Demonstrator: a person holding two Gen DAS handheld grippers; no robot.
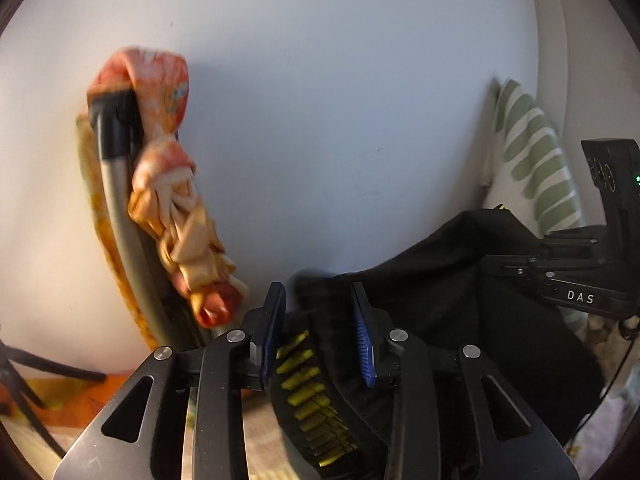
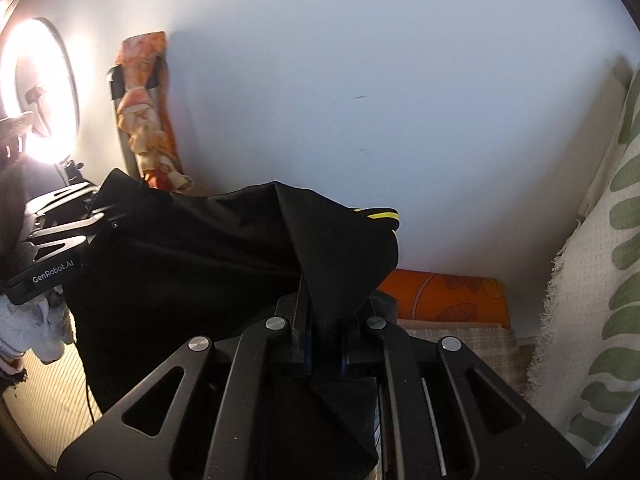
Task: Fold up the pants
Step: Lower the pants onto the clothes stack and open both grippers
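The pants [image 1: 460, 280] are black with yellow stripes on the waistband. They hang in the air in front of a white wall, stretched between both grippers. My left gripper [image 1: 320, 332] has its blue-padded jaws around the striped waistband [image 1: 308, 392], with a gap between the pads. It also shows in the right wrist view [image 2: 60, 240] at the pants' left edge. My right gripper [image 2: 324, 344] is shut on a bunched fold of the pants [image 2: 200, 272]. It also shows in the left wrist view [image 1: 580, 276] at the right.
A folded chair wrapped in orange patterned cloth [image 1: 168, 184] leans against the wall at left. A white cloth with green stripes [image 2: 600, 280] hangs at right. An orange cushion [image 2: 444, 296] lies below the wall. A bright ring light [image 2: 36, 92] stands at far left.
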